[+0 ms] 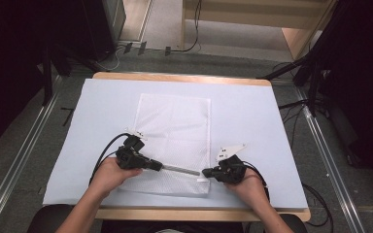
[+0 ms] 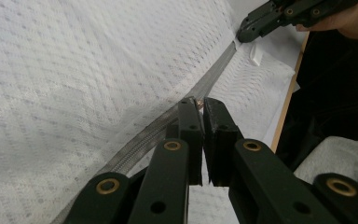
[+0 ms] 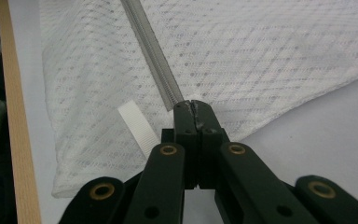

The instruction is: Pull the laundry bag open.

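At lower centre, the left gripper (image 1: 161, 166) and right gripper (image 1: 207, 172), black jaws clamped, pinched a white mesh laundry bag's (image 1: 175, 131) grey ribbed zipper (image 1: 180, 170) on a pale blue mat (image 1: 252, 126).

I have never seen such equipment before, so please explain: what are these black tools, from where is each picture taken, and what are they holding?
A person sits at a table and holds a hand tool with two black jaws in each hand: the left gripper and the right gripper. One picture looks down from above. The other two come from small cameras riding on each gripper, looking along its jaws. On the table lies a white mesh bag with a grey zipper along its near edge. The right gripper is shut on the zipper's end; the left gripper is shut on what seems to be the zipper's pull.
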Demonstrator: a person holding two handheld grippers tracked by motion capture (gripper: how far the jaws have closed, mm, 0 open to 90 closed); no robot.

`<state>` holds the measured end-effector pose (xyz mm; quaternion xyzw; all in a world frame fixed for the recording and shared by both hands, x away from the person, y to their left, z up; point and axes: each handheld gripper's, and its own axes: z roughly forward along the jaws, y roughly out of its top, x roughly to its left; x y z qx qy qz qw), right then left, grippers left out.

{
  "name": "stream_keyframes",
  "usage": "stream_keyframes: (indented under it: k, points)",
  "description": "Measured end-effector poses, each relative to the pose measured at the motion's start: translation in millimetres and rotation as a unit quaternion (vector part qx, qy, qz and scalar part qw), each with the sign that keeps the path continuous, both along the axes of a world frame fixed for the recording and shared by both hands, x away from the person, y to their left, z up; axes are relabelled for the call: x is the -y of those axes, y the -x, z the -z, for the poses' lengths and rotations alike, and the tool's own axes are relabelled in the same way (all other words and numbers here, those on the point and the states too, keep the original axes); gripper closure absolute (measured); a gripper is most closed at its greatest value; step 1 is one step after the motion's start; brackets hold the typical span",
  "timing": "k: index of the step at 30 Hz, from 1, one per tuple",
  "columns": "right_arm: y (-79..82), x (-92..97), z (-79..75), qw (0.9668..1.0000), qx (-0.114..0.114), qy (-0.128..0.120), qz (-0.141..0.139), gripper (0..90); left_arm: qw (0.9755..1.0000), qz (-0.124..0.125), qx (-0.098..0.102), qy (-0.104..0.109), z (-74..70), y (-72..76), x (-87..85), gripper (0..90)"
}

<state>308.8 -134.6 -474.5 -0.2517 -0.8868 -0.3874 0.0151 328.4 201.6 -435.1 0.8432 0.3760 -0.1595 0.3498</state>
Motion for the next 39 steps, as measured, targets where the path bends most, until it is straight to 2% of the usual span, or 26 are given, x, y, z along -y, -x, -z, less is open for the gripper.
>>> stream_keyframes:
  k: [7,15,20,22,27,39]
  points:
    - [0.0,0.0,0.1,1.0,0.002,0.0,0.0,90.0,0.9999,-0.01,-0.004,-0.008,-4.5,1.0,-8.4,88.0]
    - [-0.5,0.1,0.2,1.0,0.002,0.0,-0.002,90.0,0.9998,-0.018,-0.005,-0.002,-7.9,-2.8,-28.6,87.9]
    - [-1.0,0.4,0.4,1.0,0.0,-0.002,-0.003,90.0,0.9996,-0.028,-0.002,-0.002,-10.4,-4.0,-36.8,87.9]
    - [-1.0,0.4,0.3,1.0,-0.001,-0.002,-0.003,90.0,0.9997,-0.025,-0.002,-0.004,-10.8,-4.4,-39.4,87.9]
    - [-0.9,0.3,0.3,1.0,0.0,-0.002,-0.003,90.0,0.9995,-0.027,0.012,-0.007,-14.4,-4.3,-46.3,87.8]
    - [-1.1,0.3,0.3,1.0,0.0,-0.002,-0.001,90.0,0.9987,-0.047,0.013,-0.016,-14.7,-7.5,-63.4,87.8]
